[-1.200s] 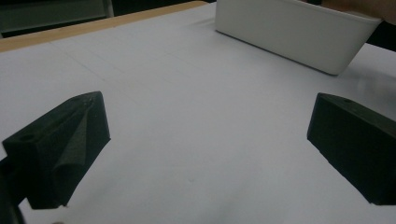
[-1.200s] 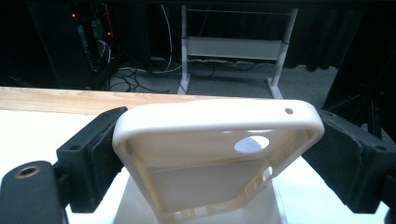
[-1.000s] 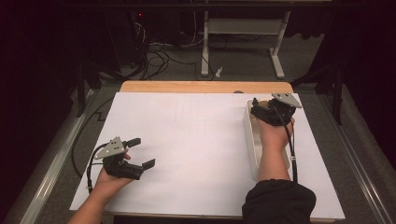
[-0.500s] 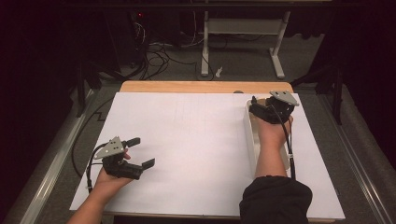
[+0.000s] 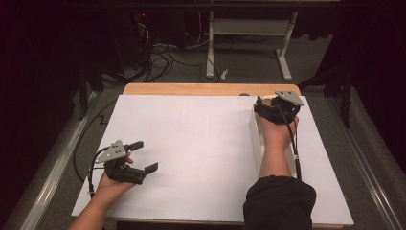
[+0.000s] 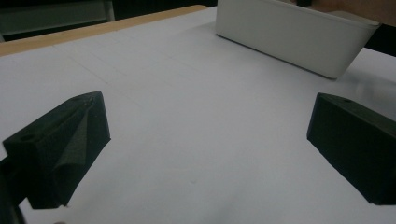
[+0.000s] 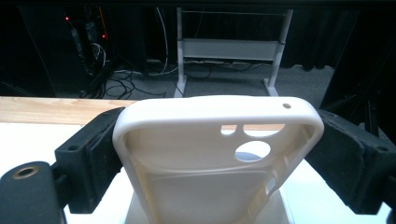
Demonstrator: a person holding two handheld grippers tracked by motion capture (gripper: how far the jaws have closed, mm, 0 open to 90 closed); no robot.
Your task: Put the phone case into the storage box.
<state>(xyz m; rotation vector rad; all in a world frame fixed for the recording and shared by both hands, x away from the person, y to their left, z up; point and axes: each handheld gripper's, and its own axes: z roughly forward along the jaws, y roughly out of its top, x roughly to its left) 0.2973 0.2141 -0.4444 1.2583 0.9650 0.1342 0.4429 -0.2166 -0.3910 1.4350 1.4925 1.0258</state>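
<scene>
My right gripper (image 7: pixel 217 158) is shut on a white phone case (image 7: pixel 187 149), its black pads (image 7: pixel 100 144) pressing on the case's two long sides. The case stands upright with its camera cut-outs near the top. In the high view my right gripper (image 5: pixel 275 110) hovers over the far end of a long white bin (image 5: pixel 256 139) at the table's right. My left gripper (image 5: pixel 145 155) rests low at the near left, open, with nothing between its fingers. In the left gripper view my left gripper (image 6: pixel 205 140) shows bare white paper between its jaws and the white bin (image 6: pixel 289 37) farther off.
White paper (image 5: pixel 191 143) covers the table, and a strip of wooden edge (image 5: pixel 191 89) shows at the far side. Beyond the table stand a white metal frame (image 5: pixel 249 33) and tangled cables (image 5: pixel 163 52) on the dark floor. A cable (image 5: pixel 293 148) trails along the right forearm.
</scene>
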